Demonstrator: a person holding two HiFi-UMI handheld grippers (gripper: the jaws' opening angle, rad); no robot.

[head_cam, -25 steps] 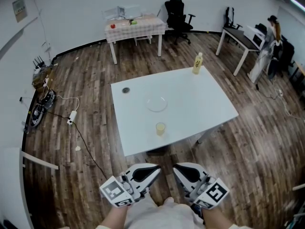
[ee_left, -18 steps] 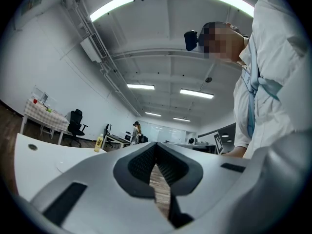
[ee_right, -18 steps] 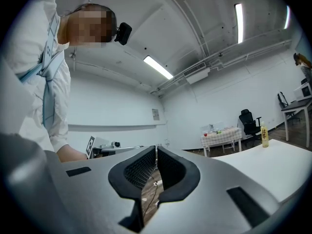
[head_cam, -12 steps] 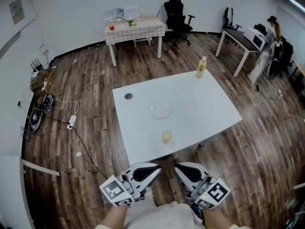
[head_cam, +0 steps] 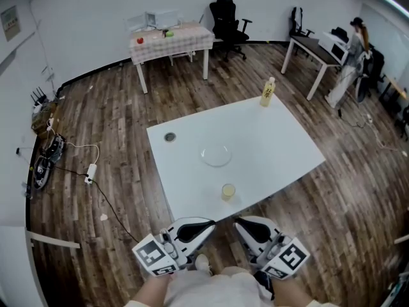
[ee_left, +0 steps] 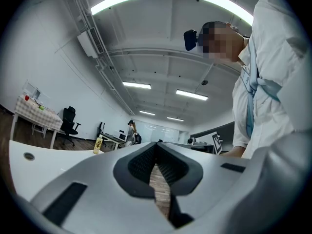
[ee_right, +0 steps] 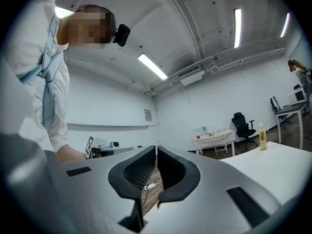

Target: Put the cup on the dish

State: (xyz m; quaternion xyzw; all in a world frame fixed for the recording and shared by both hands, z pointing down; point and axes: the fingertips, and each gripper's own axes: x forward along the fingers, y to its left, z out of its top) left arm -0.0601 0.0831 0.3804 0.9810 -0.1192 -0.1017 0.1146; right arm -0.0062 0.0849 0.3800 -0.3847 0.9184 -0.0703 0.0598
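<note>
The cup is standing upright near the near edge of the white table, looking yellowish, though what it is holding is too small to tell. The dish, a clear round one, is lying farther in toward the middle of the table, apart from the cup and a little to its left. A yellow bottle with a white cap is standing at the far right corner, and a small dark disc is lying near the far left corner. The left gripper and the right gripper are hovering side by side off the near edge, over the floor, well short of the cup. Each gripper view is showing its ribbed pads meeting at the tips with nothing between them. The floor is showing dark wood planks, with a power strip and cables trailing at the left. At the far wall a small table is wearing a checked cloth, with a black chair to its right; a desk is standing at the far right, and a person is standing beside it.
</note>
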